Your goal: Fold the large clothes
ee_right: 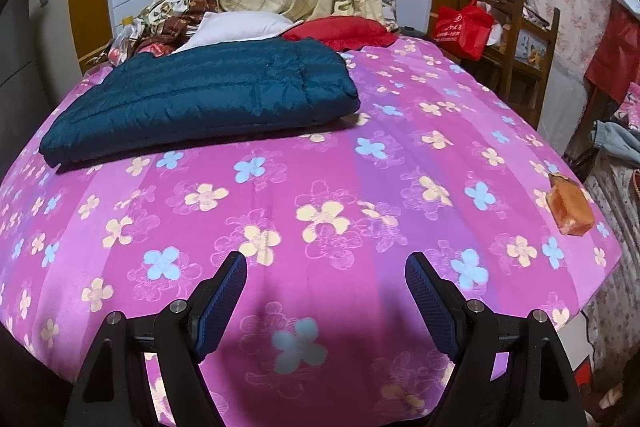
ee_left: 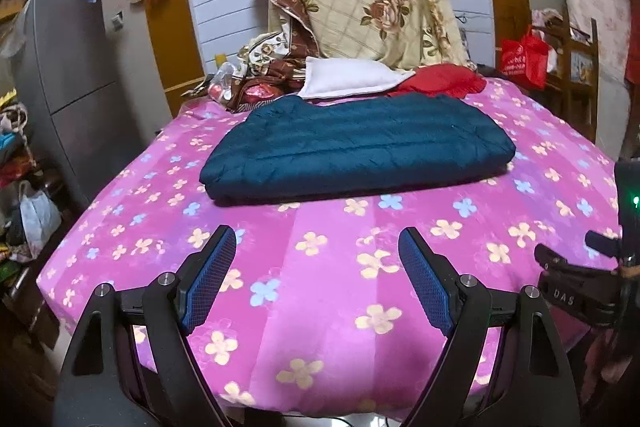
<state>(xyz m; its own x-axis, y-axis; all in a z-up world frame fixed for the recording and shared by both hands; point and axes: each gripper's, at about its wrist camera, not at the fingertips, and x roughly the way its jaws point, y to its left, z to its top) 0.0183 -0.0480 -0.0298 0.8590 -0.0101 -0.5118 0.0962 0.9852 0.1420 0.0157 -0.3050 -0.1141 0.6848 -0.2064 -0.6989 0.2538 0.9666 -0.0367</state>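
Jacket folded, far edge hidden by pillows, left gripper and right gripper wide, empty

A folded dark-teal quilted jacket lies on the pink flowered bed toward its far edge. Behind it, at that edge, lie a white pillow and, right of it, a red cushion. A small orange block sits at the bed's right edge.

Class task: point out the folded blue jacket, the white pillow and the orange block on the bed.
Folded blue jacket [ee_left: 356, 143], left wrist view: middle of its quilted top.
White pillow [ee_left: 348, 77], left wrist view: centre of its upper face.
Orange block [ee_right: 570, 205], right wrist view: its top face.
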